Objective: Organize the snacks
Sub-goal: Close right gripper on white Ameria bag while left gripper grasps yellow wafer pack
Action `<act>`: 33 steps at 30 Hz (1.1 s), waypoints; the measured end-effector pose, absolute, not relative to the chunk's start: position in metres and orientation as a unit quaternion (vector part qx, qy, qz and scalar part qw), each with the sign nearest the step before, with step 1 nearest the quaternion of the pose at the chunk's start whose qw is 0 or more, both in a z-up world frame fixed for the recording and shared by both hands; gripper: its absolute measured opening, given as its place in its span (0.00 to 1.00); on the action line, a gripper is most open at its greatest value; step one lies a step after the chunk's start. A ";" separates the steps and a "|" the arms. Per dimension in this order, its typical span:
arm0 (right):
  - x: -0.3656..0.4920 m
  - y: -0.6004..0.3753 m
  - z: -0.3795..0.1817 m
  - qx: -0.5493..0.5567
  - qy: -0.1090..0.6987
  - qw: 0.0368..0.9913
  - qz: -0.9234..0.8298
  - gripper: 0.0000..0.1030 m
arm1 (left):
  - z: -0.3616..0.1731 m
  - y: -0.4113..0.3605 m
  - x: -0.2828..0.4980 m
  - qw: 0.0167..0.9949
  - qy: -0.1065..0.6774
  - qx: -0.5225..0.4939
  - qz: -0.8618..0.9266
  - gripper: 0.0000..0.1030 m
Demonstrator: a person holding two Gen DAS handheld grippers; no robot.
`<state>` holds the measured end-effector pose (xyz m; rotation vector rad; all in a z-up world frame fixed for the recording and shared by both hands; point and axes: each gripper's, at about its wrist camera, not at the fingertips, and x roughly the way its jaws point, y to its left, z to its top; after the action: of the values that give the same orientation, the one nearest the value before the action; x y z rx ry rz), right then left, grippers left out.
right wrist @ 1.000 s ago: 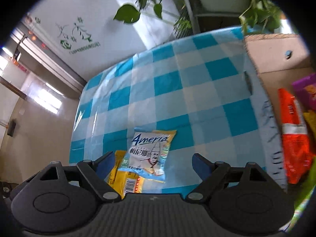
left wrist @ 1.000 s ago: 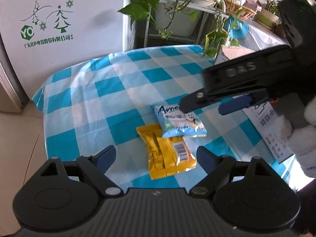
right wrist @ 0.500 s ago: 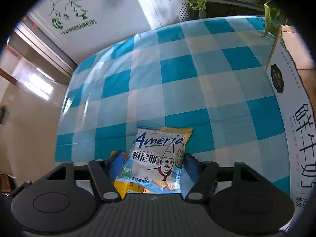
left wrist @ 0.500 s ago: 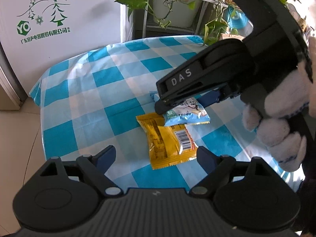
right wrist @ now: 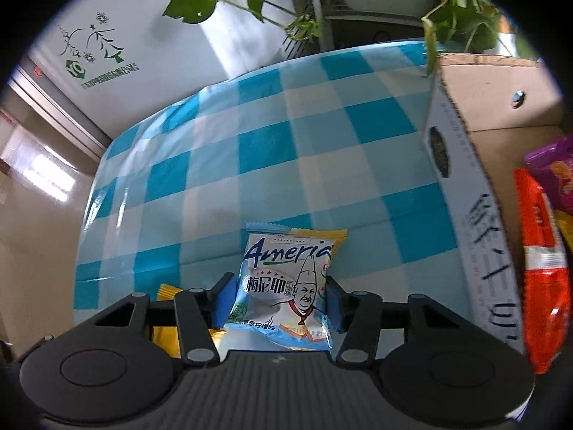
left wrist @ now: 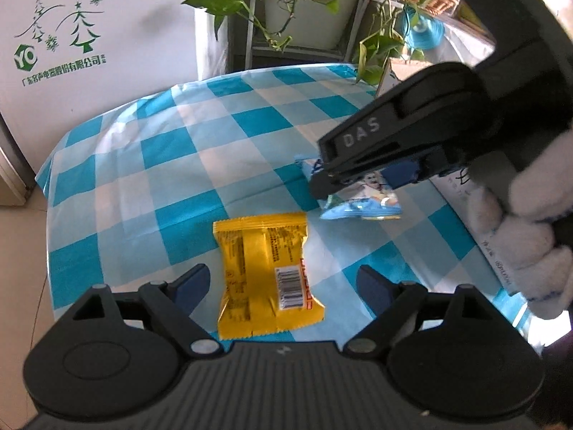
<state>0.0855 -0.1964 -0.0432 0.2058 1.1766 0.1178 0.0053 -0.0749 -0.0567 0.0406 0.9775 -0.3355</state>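
A yellow snack packet [left wrist: 266,272] lies flat on the blue-and-white checked tablecloth [left wrist: 179,186], barcode side up. My left gripper [left wrist: 283,283] is open and hangs over it, one finger on each side, not touching. A light-blue "Ameria" packet [right wrist: 290,283] with a chef drawing is pinched between the blue pads of my right gripper [right wrist: 277,301], which is shut on it. From the left wrist view the right gripper [left wrist: 358,188] holds that blue packet [left wrist: 361,204] just right of and beyond the yellow one. A corner of the yellow packet [right wrist: 168,292] peeks out behind the right gripper's left finger.
An open cardboard box [right wrist: 462,165] stands at the table's right side, holding a red bag [right wrist: 540,268] and a purple bag [right wrist: 555,172]. A white-gloved hand [left wrist: 530,229] grips the right tool. Potted plants [left wrist: 286,7] and a white appliance [left wrist: 89,18] stand behind the table.
My right gripper came down over the blue packet and closed on it. The blue packet, which overlapped the yellow one, now sits apart to its right. The left gripper edged closer over the yellow packet.
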 end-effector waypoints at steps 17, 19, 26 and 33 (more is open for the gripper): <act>0.077 -0.223 -0.044 0.122 0.559 0.820 0.034 0.76 | -0.082 -0.096 0.025 0.872 0.470 0.059 -0.119 1.00; 0.077 -0.221 -0.044 0.116 0.561 0.819 0.034 0.76 | -0.083 -0.095 0.025 0.872 0.470 0.059 -0.121 1.00; 0.078 -0.213 -0.050 0.097 0.568 0.817 0.030 0.77 | -0.084 -0.095 0.026 0.873 0.469 0.057 -0.120 1.00; 0.080 -0.203 -0.053 0.065 0.567 0.820 0.029 0.77 | -0.084 -0.096 0.025 0.873 0.470 0.057 -0.115 1.00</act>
<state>0.0797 -0.2033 -0.0529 0.1387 1.2081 0.0625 0.0247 -0.0959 -0.0838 0.1185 0.9826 -0.2394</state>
